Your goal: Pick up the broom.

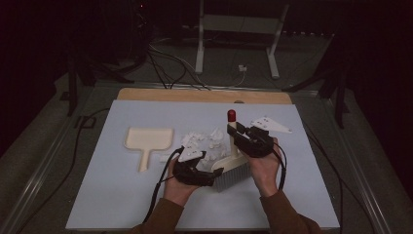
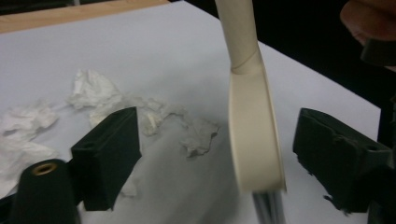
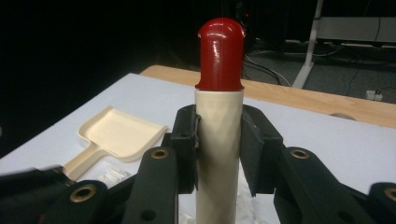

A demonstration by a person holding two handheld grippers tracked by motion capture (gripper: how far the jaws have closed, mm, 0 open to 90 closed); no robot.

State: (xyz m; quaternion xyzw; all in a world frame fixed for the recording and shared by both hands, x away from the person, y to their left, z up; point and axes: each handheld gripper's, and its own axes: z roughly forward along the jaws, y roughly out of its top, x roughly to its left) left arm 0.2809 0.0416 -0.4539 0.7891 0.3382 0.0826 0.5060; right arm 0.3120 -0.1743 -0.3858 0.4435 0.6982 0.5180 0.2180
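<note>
Right gripper view: jaws of right gripper [image 3: 218, 144] clamped on cream brush handle [image 3: 218, 154], one pad pressed flat to each side, red cap [image 3: 220, 55] standing clear above the jaw tips. Beyond the jaws and off to their left, cream dustpan [image 3: 116, 135] lying flat on white counter [image 3: 327, 140].

Left gripper view: jaws of left gripper [image 2: 217, 156] standing apart, touching nothing; cream brush head [image 2: 254, 130] hanging between them, nearer the right-hand jaw, grey bristles [image 2: 267, 207] blurred below it. Past the left-hand jaw, crumpled paper scraps [image 2: 116, 100] scattered across counter.

High view: left gripper [image 1: 207, 174] just beside brush bristles [image 1: 233, 176], right gripper [image 1: 243, 139] upright on the handle, scraps [image 1: 202, 139] between the dustpan [image 1: 146, 139] and both jaws.
</note>
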